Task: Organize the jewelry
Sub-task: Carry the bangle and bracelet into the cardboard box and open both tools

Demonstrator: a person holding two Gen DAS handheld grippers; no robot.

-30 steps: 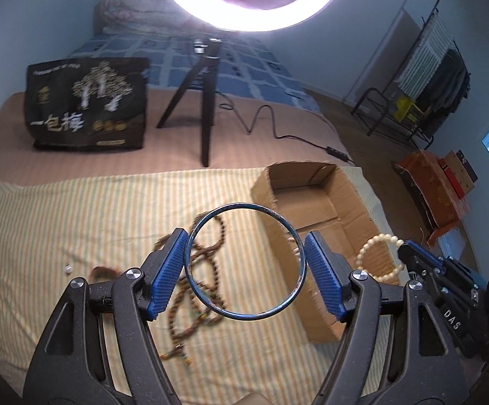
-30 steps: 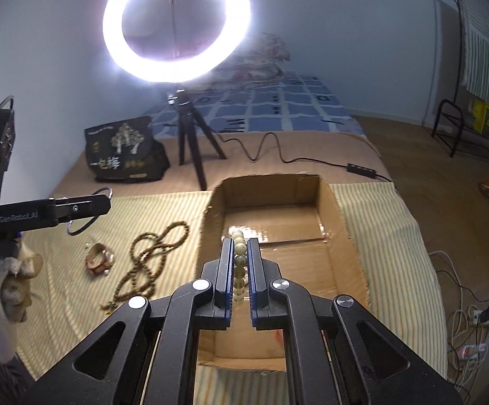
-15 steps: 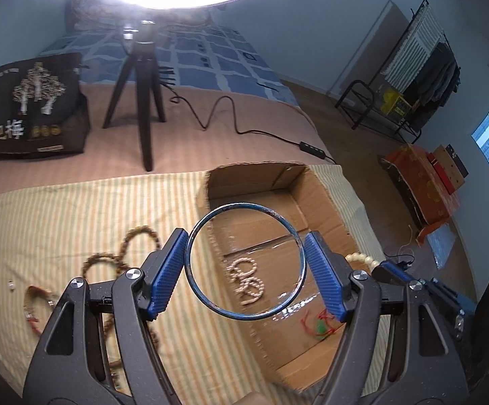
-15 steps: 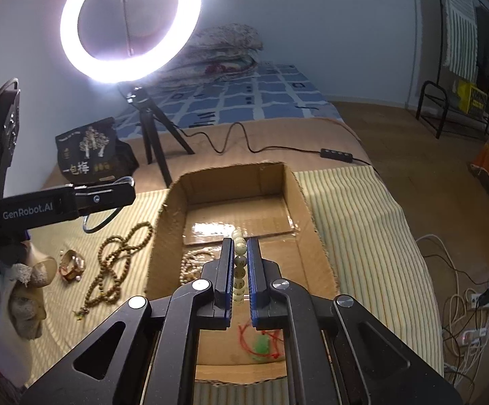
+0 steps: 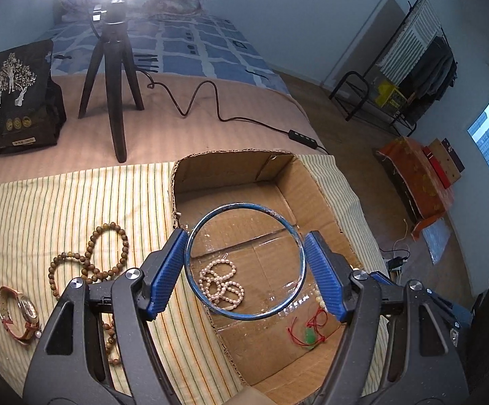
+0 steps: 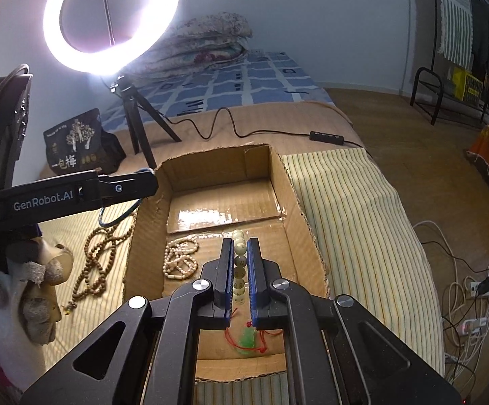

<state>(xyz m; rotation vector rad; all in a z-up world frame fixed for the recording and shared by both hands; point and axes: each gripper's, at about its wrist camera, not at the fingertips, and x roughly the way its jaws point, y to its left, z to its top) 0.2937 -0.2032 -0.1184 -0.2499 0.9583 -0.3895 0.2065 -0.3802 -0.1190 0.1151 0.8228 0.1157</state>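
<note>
we find the cardboard box (image 5: 322,195) open-topped on the bed, collecting jewelry. the left hand-held gripper (image 5: 244,278) clamps the blue bangle (image 5: 190,280) over the box's near-left wall; the right hand-held gripper (image 6: 241,270) pinches the pale bead bracelet (image 6: 239,258) above the box floor, both seemingly for release. the bracelet's lower loop is hidden.

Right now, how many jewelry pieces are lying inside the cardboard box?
2: a pearl strand on the box floor toward its left side, and a green pendant on red cord nearer the front. The grippers may hide more.
</note>
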